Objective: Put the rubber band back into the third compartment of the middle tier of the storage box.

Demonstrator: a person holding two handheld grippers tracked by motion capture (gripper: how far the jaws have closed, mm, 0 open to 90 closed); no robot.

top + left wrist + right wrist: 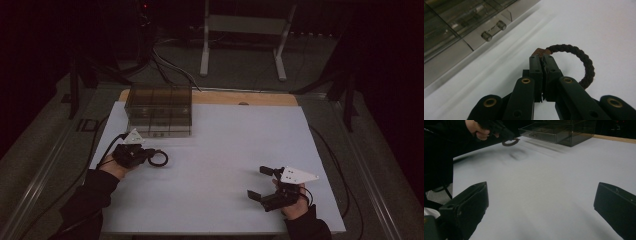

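Ring (579,62) pinched at left tongs' (543,58) tips

both grippers are matte black. the left gripper (543,58) has two flat, narrow jaws with small round holes, carried on broader rounded links with brass-coloured rivets at their pivots, and a pale three-cornered plate sits on top of its body. the right gripper (260,182) has blocky black jaws and behind them the same pale plate, marked with small dark dots. a thin black cable trails back from each. the person wears dark long sleeves (87,197).
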